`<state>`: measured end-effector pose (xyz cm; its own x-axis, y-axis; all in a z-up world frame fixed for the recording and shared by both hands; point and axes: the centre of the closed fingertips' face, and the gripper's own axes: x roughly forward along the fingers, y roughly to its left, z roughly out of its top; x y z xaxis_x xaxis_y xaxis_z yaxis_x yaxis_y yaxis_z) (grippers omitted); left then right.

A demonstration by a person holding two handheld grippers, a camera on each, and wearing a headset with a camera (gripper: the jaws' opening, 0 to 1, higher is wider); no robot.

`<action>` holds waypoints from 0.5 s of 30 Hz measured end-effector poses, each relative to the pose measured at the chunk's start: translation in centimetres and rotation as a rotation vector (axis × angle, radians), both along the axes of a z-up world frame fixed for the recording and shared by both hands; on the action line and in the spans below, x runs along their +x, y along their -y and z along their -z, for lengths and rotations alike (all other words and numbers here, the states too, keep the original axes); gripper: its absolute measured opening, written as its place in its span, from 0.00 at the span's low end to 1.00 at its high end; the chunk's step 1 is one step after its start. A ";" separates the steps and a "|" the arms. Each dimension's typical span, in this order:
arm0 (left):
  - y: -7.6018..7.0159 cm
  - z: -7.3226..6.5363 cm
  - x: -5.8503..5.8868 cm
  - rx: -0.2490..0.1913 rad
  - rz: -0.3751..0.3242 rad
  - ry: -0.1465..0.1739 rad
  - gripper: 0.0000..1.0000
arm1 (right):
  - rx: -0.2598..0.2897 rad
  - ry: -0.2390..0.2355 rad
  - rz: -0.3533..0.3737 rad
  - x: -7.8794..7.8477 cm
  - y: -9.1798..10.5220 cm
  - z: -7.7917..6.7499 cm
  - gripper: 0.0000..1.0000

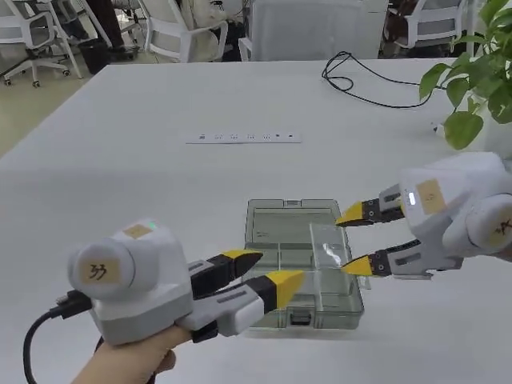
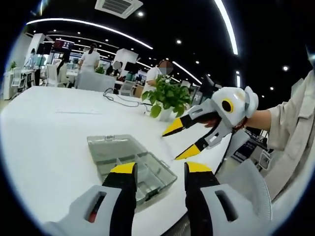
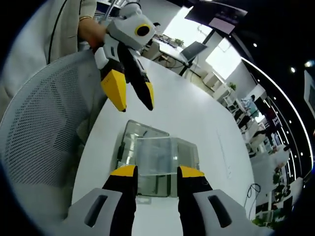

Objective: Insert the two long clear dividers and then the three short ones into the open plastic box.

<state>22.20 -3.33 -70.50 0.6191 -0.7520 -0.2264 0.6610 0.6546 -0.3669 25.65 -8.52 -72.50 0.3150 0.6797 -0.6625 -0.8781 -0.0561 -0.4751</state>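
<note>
The clear plastic box (image 1: 276, 232) lies open on the white table, its inside split into compartments; it also shows in the left gripper view (image 2: 106, 147) and in the right gripper view (image 3: 129, 142). My right gripper (image 1: 354, 240) hovers over the box's right side, jaws wide apart. A clear divider (image 1: 330, 248) spans the gap between them and appears gripped by its edges (image 3: 156, 155). My left gripper (image 1: 272, 268) is at the box's near left corner, open and holding nothing. Each gripper shows in the other's view: the right gripper (image 2: 175, 144), the left gripper (image 3: 133, 96).
A flush socket strip (image 1: 244, 138) sits in the table beyond the box. A black cable (image 1: 360, 80) loops at the far right, beside a potted plant (image 1: 472, 80). Office chairs stand behind the table, and a mesh chair (image 3: 44, 132) is close to the near edge.
</note>
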 end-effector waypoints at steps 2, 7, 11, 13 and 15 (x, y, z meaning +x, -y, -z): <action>0.0 -0.1 0.1 -0.023 -0.006 -0.012 0.33 | 0.013 0.006 -0.022 -0.3 -0.9 -0.4 0.32; 0.1 -0.3 0.1 -0.063 -0.006 -0.034 0.28 | 0.041 0.022 -0.055 -0.9 -2.9 -1.2 0.32; -0.1 -0.6 0.0 -0.121 -0.012 -0.060 0.20 | 0.057 0.028 -0.072 -1.4 -3.8 -1.6 0.32; -0.2 -0.7 0.0 -0.144 -0.013 -0.070 0.16 | 0.063 0.033 -0.078 -1.5 -4.3 -1.8 0.32; -0.3 -0.8 0.0 -0.153 -0.017 -0.078 0.12 | 0.067 0.038 -0.081 -1.6 -4.5 -1.9 0.32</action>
